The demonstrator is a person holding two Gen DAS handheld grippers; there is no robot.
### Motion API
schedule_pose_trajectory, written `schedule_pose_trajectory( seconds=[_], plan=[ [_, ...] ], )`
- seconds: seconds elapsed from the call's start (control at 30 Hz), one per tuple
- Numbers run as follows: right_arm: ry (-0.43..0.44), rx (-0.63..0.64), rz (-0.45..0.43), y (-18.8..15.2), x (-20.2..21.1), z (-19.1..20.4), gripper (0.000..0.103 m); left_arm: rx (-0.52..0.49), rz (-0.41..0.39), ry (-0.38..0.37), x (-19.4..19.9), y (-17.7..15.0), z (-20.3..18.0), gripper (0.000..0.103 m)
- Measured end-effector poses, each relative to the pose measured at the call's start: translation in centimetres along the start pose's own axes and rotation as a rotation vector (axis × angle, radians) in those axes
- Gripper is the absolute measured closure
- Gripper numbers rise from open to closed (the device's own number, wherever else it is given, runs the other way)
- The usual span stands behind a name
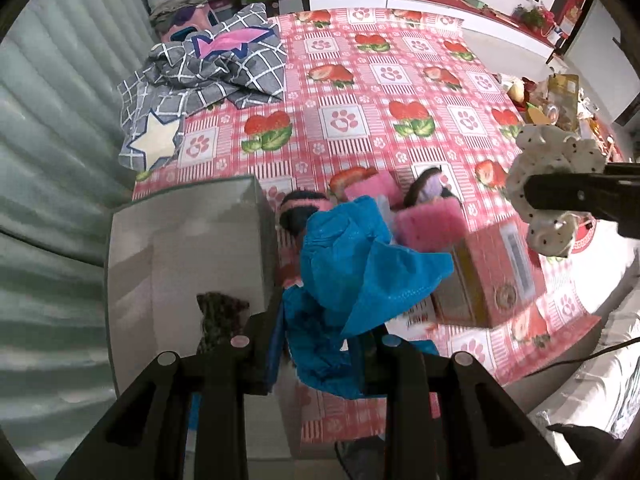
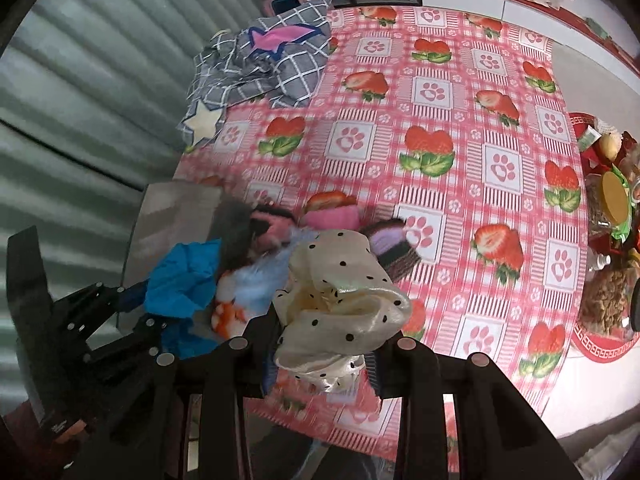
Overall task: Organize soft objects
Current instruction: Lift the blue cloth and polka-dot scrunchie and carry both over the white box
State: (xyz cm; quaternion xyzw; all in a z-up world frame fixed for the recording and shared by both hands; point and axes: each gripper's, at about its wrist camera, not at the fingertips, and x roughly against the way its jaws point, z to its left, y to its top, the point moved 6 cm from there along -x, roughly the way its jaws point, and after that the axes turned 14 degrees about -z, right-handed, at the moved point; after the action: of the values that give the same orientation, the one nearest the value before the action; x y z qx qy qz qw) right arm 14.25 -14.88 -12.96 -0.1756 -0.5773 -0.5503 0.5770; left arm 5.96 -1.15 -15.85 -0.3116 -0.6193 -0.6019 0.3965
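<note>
My left gripper (image 1: 318,344) is shut on a crumpled blue cloth (image 1: 352,264), held above the table beside a clear grey box (image 1: 188,248). A dark patterned item (image 1: 220,312) lies in that box. My right gripper (image 2: 322,348) is shut on a cream polka-dot scrunchie (image 2: 340,300), lifted off the table. The left wrist view has the scrunchie (image 1: 556,152) at the right. On the strawberry tablecloth (image 2: 460,120) below lie pink sponges (image 1: 430,224), a pink-and-black knit piece (image 1: 300,208), a purple striped knit piece (image 2: 394,248) and a light-blue fluffy item (image 2: 248,288).
A grey checked cloth with a star (image 1: 200,80) is heaped at the table's back left. A pink cardboard box (image 1: 488,276) stands near the sponges. A red tray of snacks (image 2: 608,240) sits at the right edge. A ribbed grey-green wall (image 1: 60,160) runs along the left.
</note>
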Motion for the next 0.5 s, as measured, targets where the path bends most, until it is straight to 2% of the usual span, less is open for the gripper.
schedule_pose_trajectory(
  seconds=[0.27,0.5],
  plan=[
    [-0.016,-0.006,0.012,-4.4,1.9,0.7,0.067,-0.021,0.012,-0.026,1.5,-3.3,-0.6,0.072],
    [-0.051,-0.062,0.016,-8.4,3.3,-0.1,0.067,-0.033,0.002,-0.040,2.8,-4.7,-0.6,0.072]
  ],
)
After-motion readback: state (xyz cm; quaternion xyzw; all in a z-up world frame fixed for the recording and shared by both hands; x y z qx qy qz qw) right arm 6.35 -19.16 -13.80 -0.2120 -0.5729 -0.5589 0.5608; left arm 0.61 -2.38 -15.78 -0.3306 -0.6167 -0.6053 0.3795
